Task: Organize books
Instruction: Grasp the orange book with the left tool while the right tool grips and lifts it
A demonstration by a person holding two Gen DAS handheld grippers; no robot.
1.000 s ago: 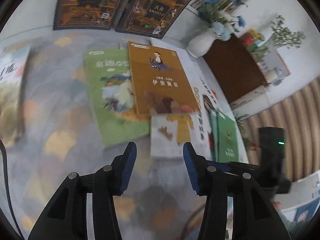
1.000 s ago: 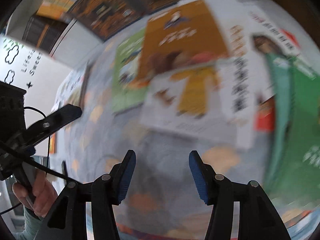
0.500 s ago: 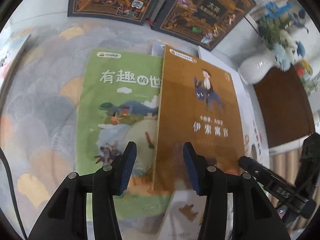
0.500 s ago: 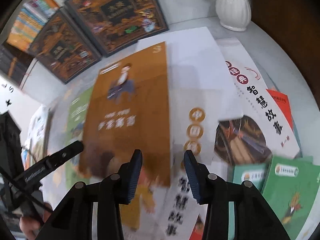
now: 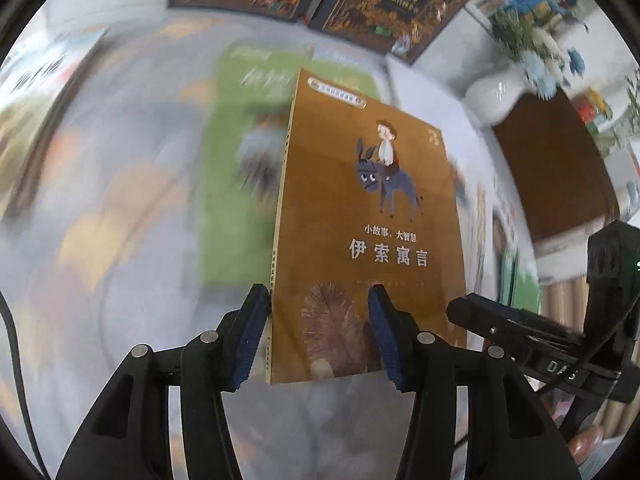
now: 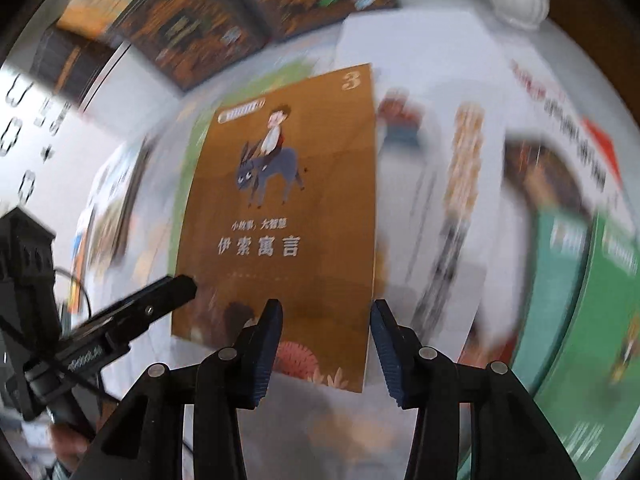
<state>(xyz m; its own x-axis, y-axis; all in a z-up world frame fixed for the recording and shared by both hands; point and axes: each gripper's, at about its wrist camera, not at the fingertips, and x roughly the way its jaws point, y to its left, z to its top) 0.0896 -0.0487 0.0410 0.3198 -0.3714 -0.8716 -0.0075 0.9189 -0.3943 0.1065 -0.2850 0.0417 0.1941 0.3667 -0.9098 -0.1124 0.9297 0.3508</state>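
Grey patterned cloth (image 5: 120, 240) spreads under a loose scatter of books, blurred in both views. A pale green book (image 5: 240, 184) lies on it, partly covered by the orange-brown book (image 5: 372, 240) with a boy on a donkey on its cover, which shows sharp and sits between the two tools. A white vase (image 5: 492, 96) stands off to the right, beside a dark wooden block. The left tongs (image 5: 318, 300) are part-spread, not clenched: one pad sits against the book's spine, the other over the cover. The right tongs (image 6: 326, 308) have just been opening; the book's lower right corner lies between the jaws, one pad at its right edge.
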